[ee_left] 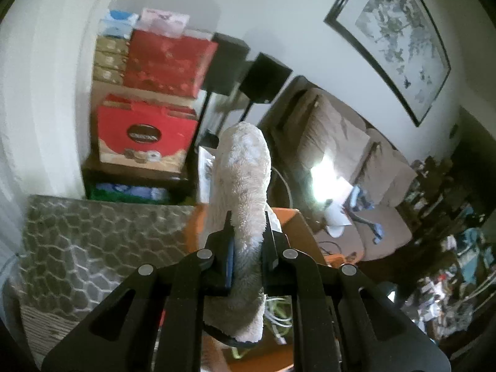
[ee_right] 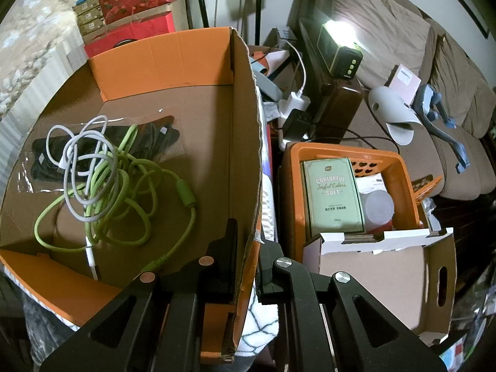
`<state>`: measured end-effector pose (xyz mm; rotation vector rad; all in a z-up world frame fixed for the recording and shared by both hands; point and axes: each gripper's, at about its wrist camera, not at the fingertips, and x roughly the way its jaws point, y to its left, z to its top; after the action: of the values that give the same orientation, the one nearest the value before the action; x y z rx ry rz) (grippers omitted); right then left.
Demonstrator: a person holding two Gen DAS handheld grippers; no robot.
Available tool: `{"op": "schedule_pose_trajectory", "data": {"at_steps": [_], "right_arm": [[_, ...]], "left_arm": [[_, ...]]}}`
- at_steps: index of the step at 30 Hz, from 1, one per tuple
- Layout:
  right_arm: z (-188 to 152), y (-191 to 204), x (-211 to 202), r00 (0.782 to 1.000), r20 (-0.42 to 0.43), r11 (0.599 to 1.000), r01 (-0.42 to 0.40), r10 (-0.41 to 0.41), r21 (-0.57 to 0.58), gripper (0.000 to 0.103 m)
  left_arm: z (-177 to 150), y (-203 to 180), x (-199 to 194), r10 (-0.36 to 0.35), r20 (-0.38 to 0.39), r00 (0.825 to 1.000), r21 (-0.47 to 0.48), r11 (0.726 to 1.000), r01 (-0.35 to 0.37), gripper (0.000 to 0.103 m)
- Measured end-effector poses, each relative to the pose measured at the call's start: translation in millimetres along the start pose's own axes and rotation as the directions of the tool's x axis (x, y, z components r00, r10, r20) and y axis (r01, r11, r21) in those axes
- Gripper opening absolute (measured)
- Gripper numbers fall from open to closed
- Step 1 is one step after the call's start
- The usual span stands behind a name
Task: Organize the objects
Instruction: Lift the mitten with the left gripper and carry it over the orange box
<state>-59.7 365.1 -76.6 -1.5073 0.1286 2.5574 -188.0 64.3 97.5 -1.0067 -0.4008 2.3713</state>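
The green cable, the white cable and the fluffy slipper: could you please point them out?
green cable [ee_right: 173,186], right wrist view, on its thick ferrite end.
white cable [ee_right: 69,145], right wrist view, on a loop.
fluffy slipper [ee_left: 243,167], left wrist view, on its plush upper.

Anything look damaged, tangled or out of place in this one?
Yes. Inside the orange cardboard box, a green cable and a white cable lie knotted together. The box's right wall has a ragged, torn top edge.
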Motion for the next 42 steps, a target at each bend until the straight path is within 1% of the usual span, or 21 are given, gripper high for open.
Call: {"op": "schedule_pose_trajectory", "data": {"at_steps": [4,7,11,14,17,18,21,27,33,35,39,42], "right_arm": [[-0.4,-0.3,-0.2,1.0,0.0,1.0,-0.001,0.001,0.001,0.008],[-0.4,-0.3,-0.1,1.0,0.0,1.0,-0.002,0.002,0.001,0.008],[-0.4,-0.2,-0.1,1.0,0.0,1.0,-0.001,0.001,0.0,0.008],[-0.5,-0.4,-0.1,1.0,0.0,1.0,-0.001,0.001,0.001,0.008],[-0.6,-0.5,-0.1,1.0,0.0,1.0,0.0,0.0,0.0,0.008],[-0.6,-0.4,-0.1,1.0,0.0,1.0,0.002,-0.002,0.0,0.008],[-0.2,0.2,-0.1,1.0,0.001,1.0,0.008,-0.008,-0.005,0.008],[0.0,0.6,0.0,1.0,0.001,1.0,0.009,-0.009,-0.006,0.008],[0.4,1.0,0.2,1.0,0.001,1.0,0.008,-0.008,-0.004,0.008],[0.3,0.8,0.2,1.0,0.001,1.0,0.008,-0.008,-0.004,0.008],[0.2,0.8,0.2,1.0,0.001,1.0,0.007,-0.007,-0.004,0.008],[0.2,0.8,0.3,1.0,0.001,1.0,0.007,-0.007,-0.005,0.008]], "left_arm": [[-10.6,-11.7,18.8,-0.033,-0.028,0.999,-0.028,0.999,0.032,0.012],[-18.8,-18.4,35.9,-0.058,-0.054,0.997,-0.066,0.996,0.054,0.012],[-31.8,-26.5,52.4,-0.073,-0.07,0.995,-0.092,0.994,0.066,0.012],[-40.0,-28.0,64.9,-0.082,-0.076,0.994,-0.129,0.989,0.072,0.012],[-46.8,-22.8,78.4,-0.09,-0.071,0.993,-0.205,0.976,0.074,0.012],[-49.8,-20.2,84.9,-0.097,-0.071,0.993,-0.241,0.967,0.077,0.012],[-57.9,-16.0,99.1,-0.107,-0.076,0.991,-0.31,0.947,0.079,0.012],[-75.2,-10.7,117.9,-0.13,-0.077,0.989,-0.414,0.906,0.087,0.012],[-84.4,-14.0,125.8,-0.169,-0.054,0.984,-0.457,0.88,0.126,0.012],[-87.0,-16.9,127.4,-0.176,-0.052,0.983,-0.46,0.878,0.133,0.012],[-93.8,-21.9,134.1,-0.189,-0.073,0.979,-0.462,0.877,0.135,0.012],[-97.6,-26.0,139.9,-0.188,-0.102,0.977,-0.44,0.889,0.125,0.014]]}}
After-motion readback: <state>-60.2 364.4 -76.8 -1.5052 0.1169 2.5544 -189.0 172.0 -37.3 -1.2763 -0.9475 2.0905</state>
